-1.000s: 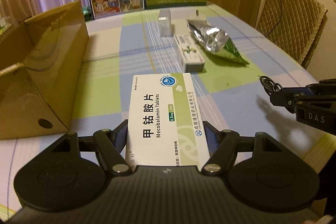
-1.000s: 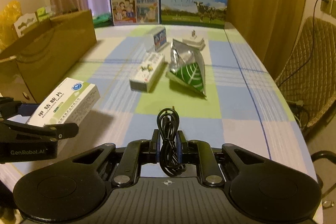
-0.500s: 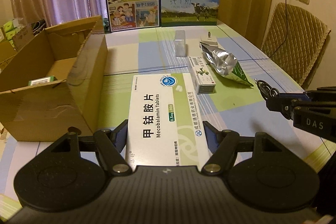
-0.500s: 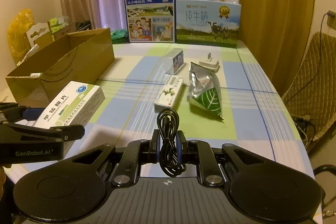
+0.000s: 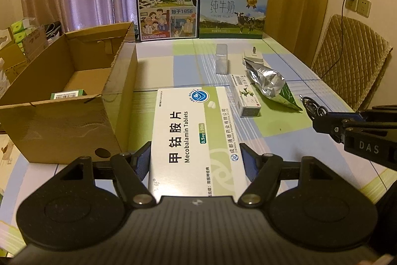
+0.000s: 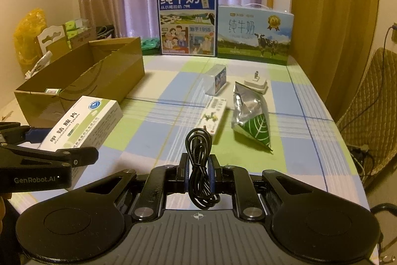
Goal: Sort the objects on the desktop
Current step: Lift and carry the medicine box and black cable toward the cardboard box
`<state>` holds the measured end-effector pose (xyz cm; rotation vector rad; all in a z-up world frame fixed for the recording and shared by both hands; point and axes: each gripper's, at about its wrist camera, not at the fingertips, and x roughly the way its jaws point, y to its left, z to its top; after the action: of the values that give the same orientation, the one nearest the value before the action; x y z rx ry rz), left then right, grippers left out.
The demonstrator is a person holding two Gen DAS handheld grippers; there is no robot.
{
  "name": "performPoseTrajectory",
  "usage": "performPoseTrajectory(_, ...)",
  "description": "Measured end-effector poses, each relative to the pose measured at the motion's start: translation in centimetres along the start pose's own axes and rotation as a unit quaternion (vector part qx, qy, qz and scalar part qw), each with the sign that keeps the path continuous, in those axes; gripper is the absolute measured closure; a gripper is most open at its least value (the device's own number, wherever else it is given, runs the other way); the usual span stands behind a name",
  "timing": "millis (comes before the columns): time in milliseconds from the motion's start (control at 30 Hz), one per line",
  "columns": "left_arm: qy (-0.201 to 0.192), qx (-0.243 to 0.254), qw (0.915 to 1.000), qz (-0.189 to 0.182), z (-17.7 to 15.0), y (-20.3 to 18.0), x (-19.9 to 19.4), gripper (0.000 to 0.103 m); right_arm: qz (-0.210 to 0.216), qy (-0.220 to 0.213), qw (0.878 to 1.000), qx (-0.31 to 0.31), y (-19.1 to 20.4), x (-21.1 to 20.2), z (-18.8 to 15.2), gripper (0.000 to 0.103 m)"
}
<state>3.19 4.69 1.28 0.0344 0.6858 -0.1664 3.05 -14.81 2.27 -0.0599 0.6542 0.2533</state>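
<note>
Both grippers risen since a second ago; cardboard box [image 5: 74,81] interior now visible. Left gripper [image 5: 196,160] pinches tablet box [image 5: 196,135] beside it (drop likely next). Right gripper [image 6: 198,170] clamps coiled cable [image 6: 199,165] above table [image 6: 297,165].

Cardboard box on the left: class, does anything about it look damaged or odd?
Yes. The cardboard box has a ragged, torn top edge on its near wall and a round hole low on that wall. Inside lies one small green packet.

Open cardboard box [image 5: 82,81] unobstructed above; table [image 5: 173,61] middle clear.
</note>
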Motion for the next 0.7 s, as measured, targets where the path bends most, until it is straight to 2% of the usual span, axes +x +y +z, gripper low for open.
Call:
performPoseTrajectory(367,-0.019,-0.014,0.9997,0.010,1.6,2.7,-1.9,0.035,0.029,-0.013,0.999,-0.022,3.3,1.1,2.8,0.091)
performPoseTrajectory(700,-0.039,-0.018,0.9986,0.031,3.6,6.9,-3.4,0.035,0.056,0.011,0.998,-0.019,7.4,3.8,5.6,0.091)
